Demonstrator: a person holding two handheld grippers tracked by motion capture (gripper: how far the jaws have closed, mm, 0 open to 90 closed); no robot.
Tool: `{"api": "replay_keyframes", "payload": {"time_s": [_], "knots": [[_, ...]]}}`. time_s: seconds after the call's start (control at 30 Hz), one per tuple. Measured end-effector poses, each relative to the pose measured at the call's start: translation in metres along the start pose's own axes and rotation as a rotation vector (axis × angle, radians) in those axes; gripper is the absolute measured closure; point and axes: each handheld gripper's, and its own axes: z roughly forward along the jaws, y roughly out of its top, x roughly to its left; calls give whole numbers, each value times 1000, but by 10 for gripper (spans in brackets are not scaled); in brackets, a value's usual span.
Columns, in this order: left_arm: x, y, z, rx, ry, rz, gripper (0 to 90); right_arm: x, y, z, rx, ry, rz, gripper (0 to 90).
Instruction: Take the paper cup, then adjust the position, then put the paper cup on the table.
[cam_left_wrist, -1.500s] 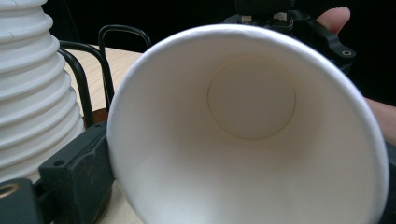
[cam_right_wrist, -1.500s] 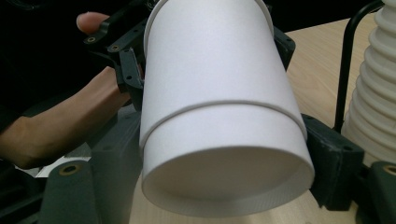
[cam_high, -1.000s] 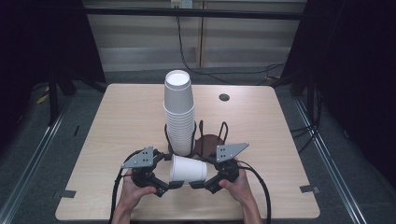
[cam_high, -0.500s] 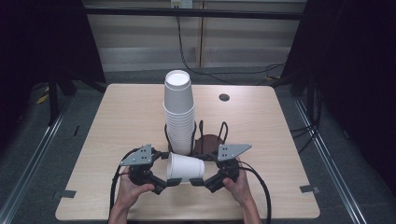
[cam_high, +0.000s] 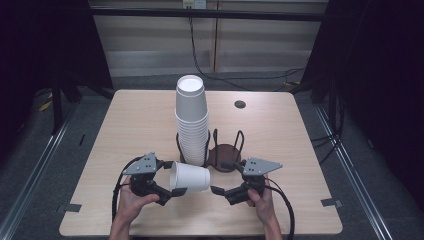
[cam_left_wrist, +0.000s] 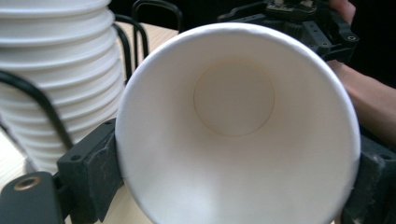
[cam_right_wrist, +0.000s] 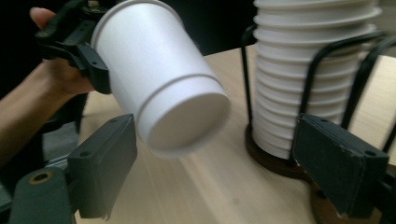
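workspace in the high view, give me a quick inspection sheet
surface: light wood table, bare around the work
job's things: single paper cup on its side, held off the table; cup stack in a wire holder with a second, empty bay
clutter: small dark disc near the far edge
grippers: left tool shut on the cup's rim; right tool open, near the cup's base
cables: one trails from each tool; more on the floor behind
surroundings: dark curtains, floor rails

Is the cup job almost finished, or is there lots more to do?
One paper cup is off the stack of cups and lies sideways, clamped at its rim by the left hand-held gripper. The right hand-held gripper is open at its base. The second holder ring looks empty, so probably plenty remains.
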Motion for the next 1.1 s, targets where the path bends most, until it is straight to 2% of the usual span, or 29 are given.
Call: {"api": "replay_keyframes", "payload": {"time_s": [0.1, 0.13, 0.2, 0.27, 0.3, 0.37, 0.4, 0.43, 0.47, 0.5, 0.6, 0.67, 0.83, 0.93, 1.03, 1.1], "knots": [[2, -1, -6, 10, 10, -8, 93, -1, -5, -4, -5, -72, -4, 131], [3, -1, -8, 18, 13, -12, 92, -1, -7, -6, -3, -118, -17, 131], [5, -1, -12, 28, 21, -10, 92, -1, -8, -7, -8, -131, -23, 130], [6, -2, -15, 40, 28, -10, 92, -3, -9, -9, -16, -176, -34, 131], [7, -3, -18, 54, 33, -11, 92, -3, -10, -10, -13, -195, -28, 132], [9, -4, -19, 71, 32, -16, 92, -5, -14, -12, -44, -222, -23, 130], [9, -4, -19, 71, 32, -16, 91, -5, -14, -12, -44, -222, -23, 130], [10, -5, -20, 83, 41, -23, 91, -6, -20, -15, -52, -278, -17, 130], [11, -6, -20, 92, 49, -26, 91, -6, -20, -15, -52, -278, -17, 130], [12, -7, -21, 105, 56, -26, 91, -8, -26, -18, -59, -311, -14, 132], [14, -8, -25, 118, 64, -27, 91, -9, -30, -21, -63, -316, -10, 135], [17, -9, -27, 126, 71, -38, 91, -8, -37, -23, -88, -340, -8, 136], [21, -10, -25, 156, 77, -48, 91, -8, -42, -24, -103, -374, -15, 137], [23, -9, -27, 171, 81, -50, 91, -9, -45, -25, -97, -382, -11, 148], [26, -6, -33, 175, 91, -51, 91, -8, -48, -25, -110, -393, -13, 146], [29, -6, -38, 183, 106, -60, 91, -8, -49, -24, -135, -418, -28, 141]]}}
